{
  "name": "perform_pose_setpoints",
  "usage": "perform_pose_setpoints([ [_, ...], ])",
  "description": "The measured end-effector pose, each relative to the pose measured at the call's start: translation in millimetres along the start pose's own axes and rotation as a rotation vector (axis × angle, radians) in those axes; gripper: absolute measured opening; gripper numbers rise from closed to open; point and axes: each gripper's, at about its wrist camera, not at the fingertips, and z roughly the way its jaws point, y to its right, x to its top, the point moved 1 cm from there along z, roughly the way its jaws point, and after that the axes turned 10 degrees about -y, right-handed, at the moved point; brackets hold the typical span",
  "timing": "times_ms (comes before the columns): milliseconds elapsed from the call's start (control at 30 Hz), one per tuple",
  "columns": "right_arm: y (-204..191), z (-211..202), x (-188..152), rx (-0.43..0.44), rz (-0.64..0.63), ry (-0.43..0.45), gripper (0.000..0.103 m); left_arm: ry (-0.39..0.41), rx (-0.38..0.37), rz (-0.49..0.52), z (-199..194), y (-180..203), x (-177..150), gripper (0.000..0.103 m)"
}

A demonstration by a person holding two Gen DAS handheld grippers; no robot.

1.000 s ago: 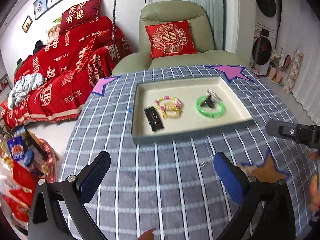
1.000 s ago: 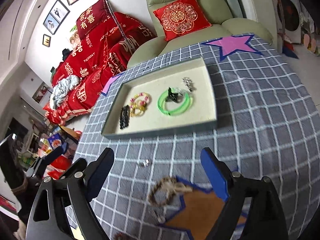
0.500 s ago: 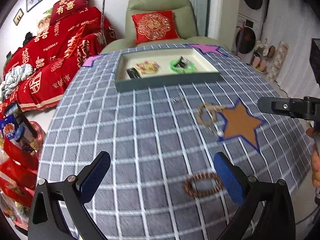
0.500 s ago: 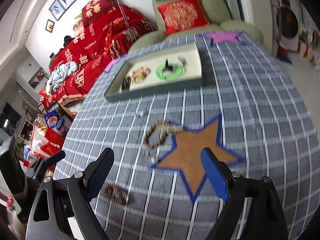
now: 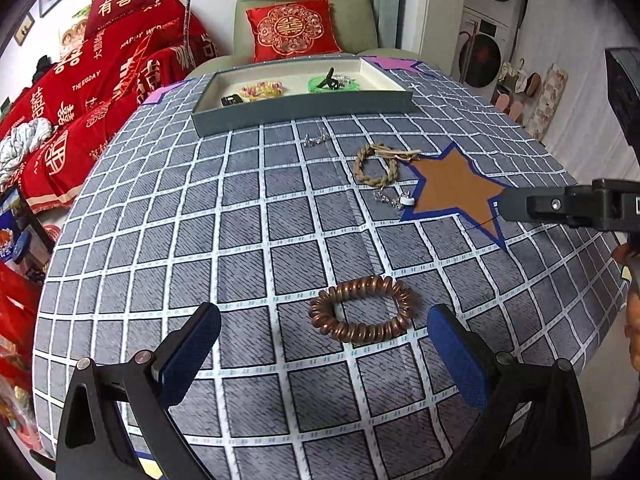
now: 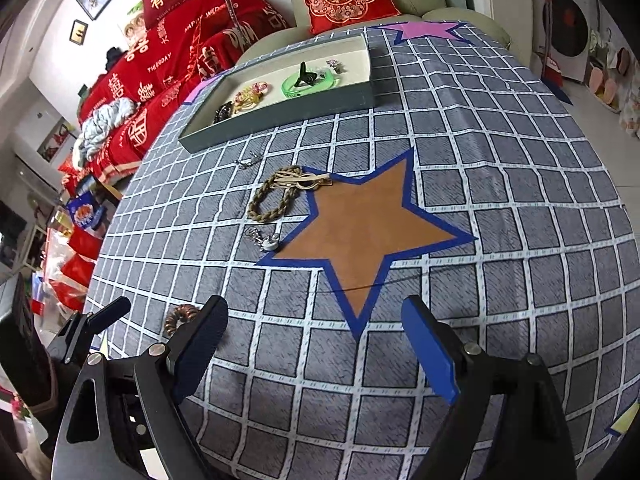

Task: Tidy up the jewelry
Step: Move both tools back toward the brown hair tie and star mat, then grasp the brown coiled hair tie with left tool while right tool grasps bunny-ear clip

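Note:
A copper coiled bracelet (image 5: 362,311) lies on the checked cloth just ahead of my left gripper (image 5: 322,354), which is open and empty. Farther off lie a braided rope bracelet (image 5: 376,164), a small silver chain (image 5: 394,199) and a silver earring piece (image 5: 316,139). The grey tray (image 5: 304,108) at the far end holds a green bangle (image 5: 332,85), a yellow-pink bracelet (image 5: 262,89) and a black clip (image 5: 232,100). My right gripper (image 6: 314,350) is open and empty above the cloth near the brown star (image 6: 360,224); the copper bracelet (image 6: 181,317) shows beside its left finger.
The round table's checked cloth (image 6: 520,200) carries a pink star patch (image 6: 420,30) at the far edge. A green armchair with a red cushion (image 5: 294,28) stands behind the table, a red-covered sofa (image 5: 100,72) to the left. The other gripper's arm (image 5: 568,206) juts in from the right.
Both grippers have drawn back from the tray toward the near side of the table and sunk lower. The copper bracelet now lies just ahead of the left fingers. Both stayed open.

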Motion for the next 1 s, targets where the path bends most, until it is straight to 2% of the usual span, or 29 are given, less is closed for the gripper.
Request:
perform_pose_setpoints([
  [300, -7.1, 14.8, 30.4, -0.048, -0.063, -0.002, 0.09, 0.0, 0.012, -0.007, 7.7, 5.6, 4.3, 0.103],
  [500, -12.6, 36.7, 55.9, -0.119, -0.195, -0.025, 0.089, 0.001, 0.027, 0.009, 12.3, 12.4, 8.3, 0.103],
  [633, -10.6, 52.9, 66.2, -0.154, -0.279, -0.047, 0.075, -0.007, 0.028, 0.01, 16.1, 13.8, 10.0, 0.103],
  [800, -12.1, 67.4, 77.5, -0.166, -0.37, -0.048, 0.072, -0.011, 0.051, 0.025, 21.5, 15.5, 8.2, 0.103],
  [833, -14.0, 69.2, 79.6, -0.17, -0.393, -0.047, 0.072, -0.013, 0.056, 0.032, 22.8, 15.9, 7.9, 0.102],
  [867, -16.5, 70.7, 81.1, -0.172, -0.413, -0.048, 0.072, -0.021, 0.061, 0.035, 25.0, 16.0, 8.1, 0.095],
  [1000, -27.6, 76.9, 87.0, -0.18, -0.511, -0.047, 0.068, -0.028, 0.037, 0.013, 28.0, 12.5, 9.3, 0.095],
])
